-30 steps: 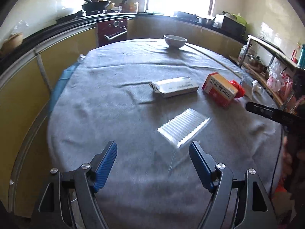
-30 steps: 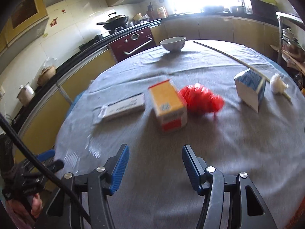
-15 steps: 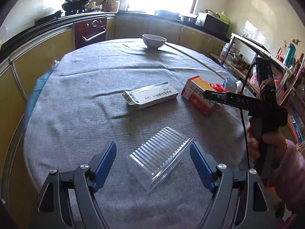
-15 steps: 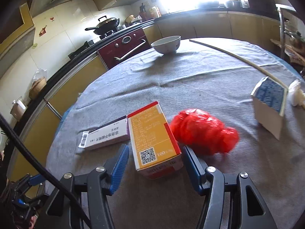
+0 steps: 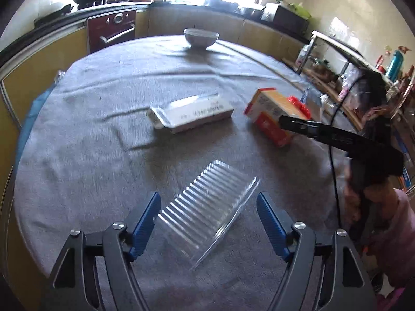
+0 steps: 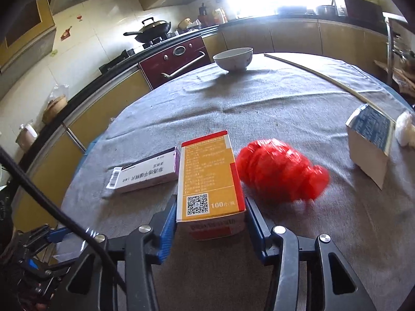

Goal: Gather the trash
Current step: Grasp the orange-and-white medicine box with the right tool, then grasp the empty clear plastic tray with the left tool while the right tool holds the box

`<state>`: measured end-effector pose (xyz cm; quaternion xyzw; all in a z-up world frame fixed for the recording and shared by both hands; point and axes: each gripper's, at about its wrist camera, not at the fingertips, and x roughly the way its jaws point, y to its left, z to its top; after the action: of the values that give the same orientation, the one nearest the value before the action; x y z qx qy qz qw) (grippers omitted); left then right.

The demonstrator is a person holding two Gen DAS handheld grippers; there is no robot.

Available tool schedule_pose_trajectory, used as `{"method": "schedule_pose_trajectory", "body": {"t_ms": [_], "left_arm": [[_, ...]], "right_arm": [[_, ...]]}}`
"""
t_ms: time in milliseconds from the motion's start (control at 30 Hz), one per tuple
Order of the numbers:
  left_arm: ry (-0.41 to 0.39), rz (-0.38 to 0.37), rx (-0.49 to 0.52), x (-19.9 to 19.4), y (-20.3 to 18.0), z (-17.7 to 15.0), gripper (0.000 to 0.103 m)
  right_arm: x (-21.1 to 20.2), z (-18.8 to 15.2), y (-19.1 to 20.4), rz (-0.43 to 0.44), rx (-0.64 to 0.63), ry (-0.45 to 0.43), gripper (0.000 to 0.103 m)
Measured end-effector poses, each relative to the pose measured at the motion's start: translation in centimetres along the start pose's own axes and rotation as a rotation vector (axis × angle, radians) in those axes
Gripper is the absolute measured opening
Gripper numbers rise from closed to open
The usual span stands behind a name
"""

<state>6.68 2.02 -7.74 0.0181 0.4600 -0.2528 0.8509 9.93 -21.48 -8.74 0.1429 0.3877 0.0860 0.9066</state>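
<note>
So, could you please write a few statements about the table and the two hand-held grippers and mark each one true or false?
1. The clear ribbed plastic tray lies between the fingers of the left hand-held gripper. True; its jaws are closing.
2. The right hand-held gripper straddles the red plastic bag. False: it straddles the orange box, jaws closing; the bag lies beside the box.
3. The white bowl sits at the far side of the grey tablecloth. True.
4. The white and purple box stands upright. False: it lies flat, left of the orange box.
5. The bowl holds trash. False: none shows inside it.
</note>
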Motion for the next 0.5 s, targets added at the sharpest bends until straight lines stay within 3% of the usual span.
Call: {"method": "schedule_pose_trajectory", "body": {"t_ms": [200, 500], "left_arm": [[0.085, -0.061, -0.133, 0.5, -0.5, -1.4, 0.07], [0.062, -0.01, -0.104, -0.4, -1.9, -1.0, 0.07]], "right_arm": [[-3.5, -2.5, -0.2, 0.001, -0.007, 0.023, 0.052], [-7.0, -6.8, -1.4, -0.015, 0.039, 0.087, 0.056]]}}
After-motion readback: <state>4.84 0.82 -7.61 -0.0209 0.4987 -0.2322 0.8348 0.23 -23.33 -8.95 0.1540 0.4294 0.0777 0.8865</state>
